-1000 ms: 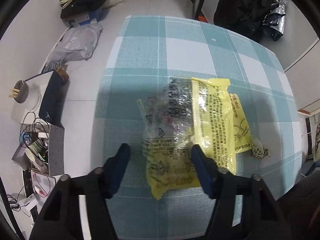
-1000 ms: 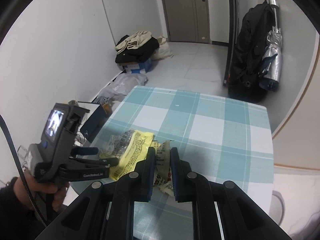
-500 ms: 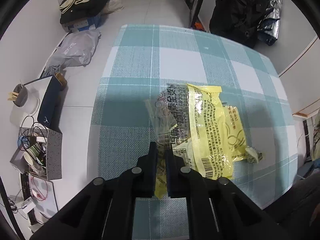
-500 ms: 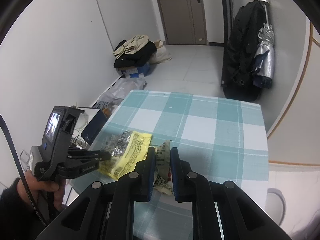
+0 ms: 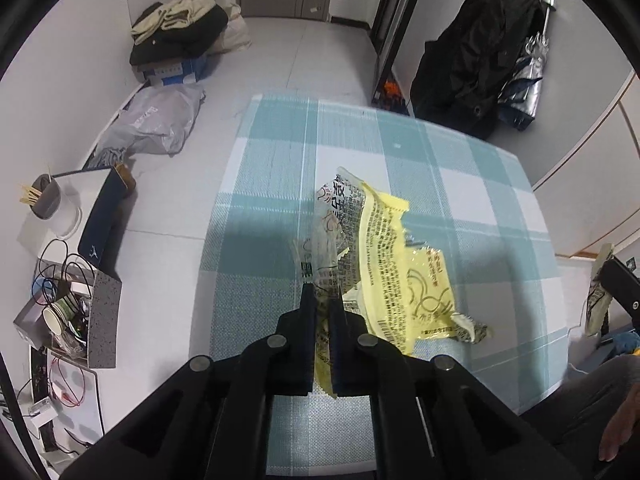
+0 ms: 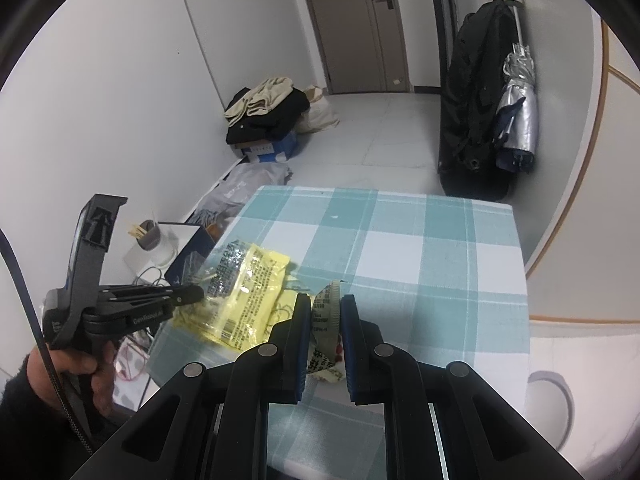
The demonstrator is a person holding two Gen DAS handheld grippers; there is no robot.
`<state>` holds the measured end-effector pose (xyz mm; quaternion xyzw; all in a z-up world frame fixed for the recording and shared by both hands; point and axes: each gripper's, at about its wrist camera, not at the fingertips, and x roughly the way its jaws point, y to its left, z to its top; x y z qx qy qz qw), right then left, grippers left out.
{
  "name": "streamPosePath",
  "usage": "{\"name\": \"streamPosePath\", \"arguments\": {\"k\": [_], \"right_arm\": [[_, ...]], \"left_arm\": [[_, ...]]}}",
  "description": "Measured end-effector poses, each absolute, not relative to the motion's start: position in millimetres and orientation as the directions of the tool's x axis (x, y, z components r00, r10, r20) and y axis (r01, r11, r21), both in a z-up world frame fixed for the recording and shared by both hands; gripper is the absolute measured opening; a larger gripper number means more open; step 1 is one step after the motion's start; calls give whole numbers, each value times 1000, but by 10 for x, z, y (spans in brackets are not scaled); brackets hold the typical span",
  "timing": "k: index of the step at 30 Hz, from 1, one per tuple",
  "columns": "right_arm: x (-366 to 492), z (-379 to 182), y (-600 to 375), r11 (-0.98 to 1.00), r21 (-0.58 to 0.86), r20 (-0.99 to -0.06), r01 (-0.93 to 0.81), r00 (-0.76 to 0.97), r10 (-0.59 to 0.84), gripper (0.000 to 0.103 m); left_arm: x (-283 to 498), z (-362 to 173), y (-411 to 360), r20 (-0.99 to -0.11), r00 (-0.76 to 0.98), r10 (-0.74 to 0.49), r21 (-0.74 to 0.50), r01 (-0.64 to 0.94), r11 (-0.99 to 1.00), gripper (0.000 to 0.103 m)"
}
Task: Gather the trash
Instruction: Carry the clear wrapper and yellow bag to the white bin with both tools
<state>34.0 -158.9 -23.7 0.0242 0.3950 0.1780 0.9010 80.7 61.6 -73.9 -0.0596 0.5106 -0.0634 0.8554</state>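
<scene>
Small table (image 5: 280,152) under teal-and-white check cloth, sitting in grey-tiled room; far and left edges showing in both views, right edge running close to curved wall. Far half of cloth lying bare, giving open room beyond the trash. Floor to the left crowding up: clothes pile on blue box (image 5: 176,46), one grey plastic bag (image 5: 156,124), cup of sticks (image 5: 44,200), speckled box of cables (image 5: 76,312). Black coat and silver umbrella (image 6: 516,108) hanging at far right.

Two wrappers counted. Yellow-and-clear wrapper (image 5: 384,264) hanging from left gripper (image 5: 323,300), jaws having just been closing and now pinching tight on its near clear edge; far end lifting off cloth, lower right corner looking to be resting on cloth. Small olive wrapper (image 6: 325,320) standing upright between pads of right gripper (image 6: 325,312), jaws narrow and clamping it, above near cloth just right of the yellow one. Hand (image 6: 80,364) gripping left tool's handle at lower left.
</scene>
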Motion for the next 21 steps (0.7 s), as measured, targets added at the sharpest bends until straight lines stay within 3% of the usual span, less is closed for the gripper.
{"name": "streamPosePath", "arguments": {"k": [7,21], "right_arm": [[176,-69,-1766,926,213,-674,-310,640,369,14],[-400,395,-2804,941,272,-569,-203,755,327,14]], "left_arm": [[720,-530,491,-828,508,-235,-206,114,972,1],[453,261,-596,-722,569,-394,-217,355,910,1]]}}
